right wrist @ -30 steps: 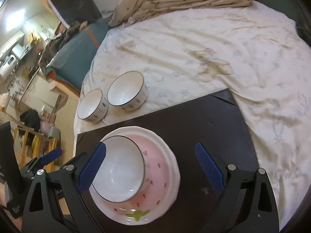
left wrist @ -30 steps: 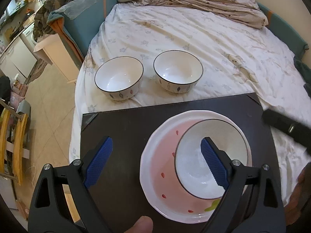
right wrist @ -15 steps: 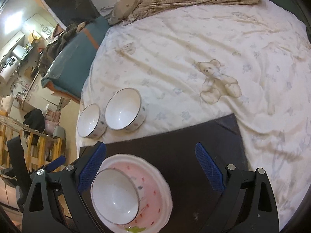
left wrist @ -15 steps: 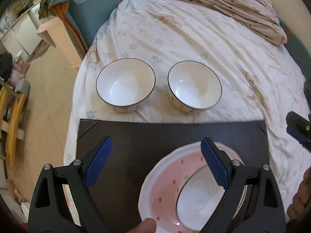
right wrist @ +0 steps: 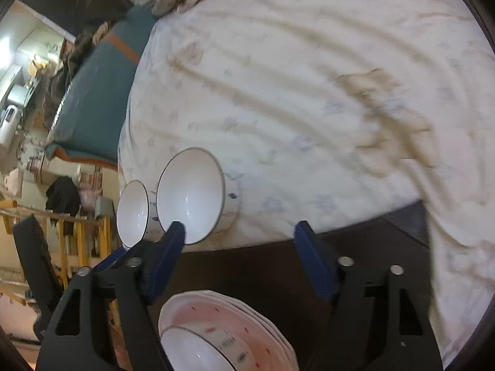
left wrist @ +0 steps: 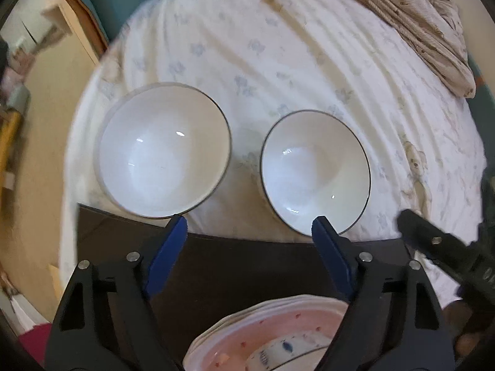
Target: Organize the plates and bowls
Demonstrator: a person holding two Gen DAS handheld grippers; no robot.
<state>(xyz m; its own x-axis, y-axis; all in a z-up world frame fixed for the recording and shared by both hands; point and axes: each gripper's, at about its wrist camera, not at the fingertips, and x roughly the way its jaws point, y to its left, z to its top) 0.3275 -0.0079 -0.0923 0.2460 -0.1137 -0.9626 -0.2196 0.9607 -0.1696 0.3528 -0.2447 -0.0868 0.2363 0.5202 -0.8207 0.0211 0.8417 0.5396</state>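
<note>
Two white bowls with thin dark rims stand side by side on the bed sheet, the left bowl [left wrist: 164,151] and the right bowl [left wrist: 315,173]. The right wrist view shows them as the nearer bowl [right wrist: 190,194] and the farther bowl [right wrist: 133,213]. A stack of pink plates [left wrist: 272,337] [right wrist: 235,318] carries a third bowl [right wrist: 188,352] on the dark board [left wrist: 247,266]. My left gripper [left wrist: 249,225] hovers above the board's far edge, short of both bowls. Its jaws are closing with nothing between them. My right gripper [right wrist: 240,232] also hovers there, jaws closing on nothing, its left fingertip in front of the nearer bowl.
The bed sheet [right wrist: 309,92] stretches beyond the bowls, with a rumpled blanket [left wrist: 417,15] at the far end. A teal cushion [right wrist: 96,105] and furniture stand off the bed's left side. The right gripper's arm [left wrist: 439,250] shows at the right of the left wrist view.
Both grippers have moved forward from over the plate stack toward the two bowls on the bed. The stack has slid to the bottom of both views. Both pairs of jaws have narrowed.
</note>
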